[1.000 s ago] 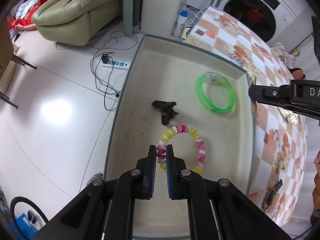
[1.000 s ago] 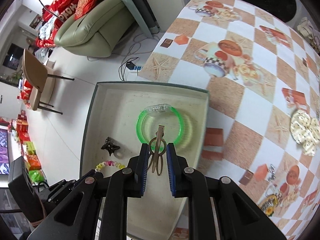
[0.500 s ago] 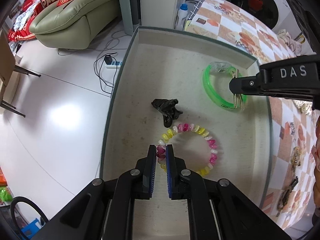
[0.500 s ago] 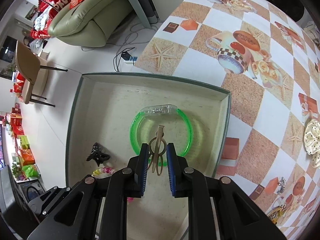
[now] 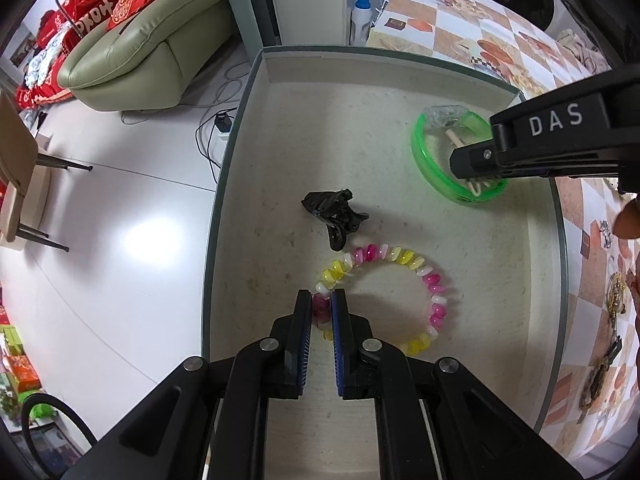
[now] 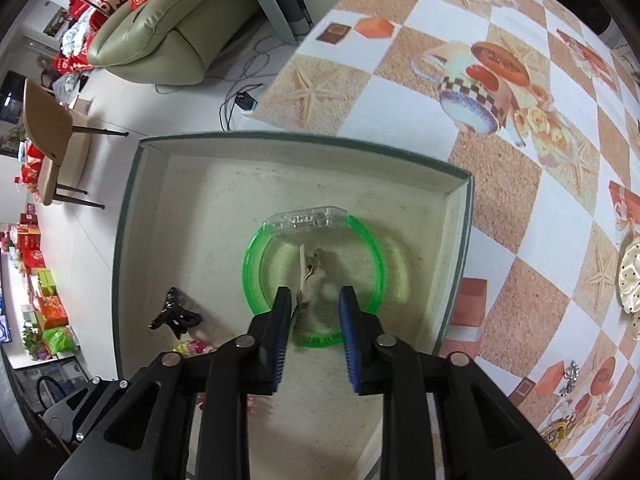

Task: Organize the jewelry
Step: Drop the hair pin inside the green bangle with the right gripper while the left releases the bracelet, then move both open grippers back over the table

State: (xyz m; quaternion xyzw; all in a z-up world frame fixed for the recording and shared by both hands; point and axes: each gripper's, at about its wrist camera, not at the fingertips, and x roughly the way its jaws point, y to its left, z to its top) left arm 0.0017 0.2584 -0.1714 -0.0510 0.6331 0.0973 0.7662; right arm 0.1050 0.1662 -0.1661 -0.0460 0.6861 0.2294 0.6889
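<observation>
A shallow beige box (image 5: 400, 92) holds a green bangle (image 5: 430, 164), a black hair claw (image 5: 334, 212) and a pink, yellow and white bead bracelet (image 5: 416, 266). My left gripper (image 5: 321, 298) is shut on the bead bracelet at its left side. My right gripper (image 6: 314, 294) is open over the green bangle (image 6: 372, 256). A beige hair clip (image 6: 306, 270) drops from between its fingers, blurred, inside the bangle. In the left wrist view the right gripper (image 5: 476, 172) hovers over the bangle with the clip's end (image 5: 454, 136) showing.
The box sits at the edge of a table with a checked orange and white cloth (image 6: 520, 152). More jewelry lies on the cloth at the right (image 5: 616, 300) (image 6: 632, 272). Floor, a sofa (image 5: 152, 40) and a chair lie beyond the box's left side.
My right gripper moved down over the green bangle and opened, and the beige clip it held is falling out. My left gripper stays shut on the bead bracelet.
</observation>
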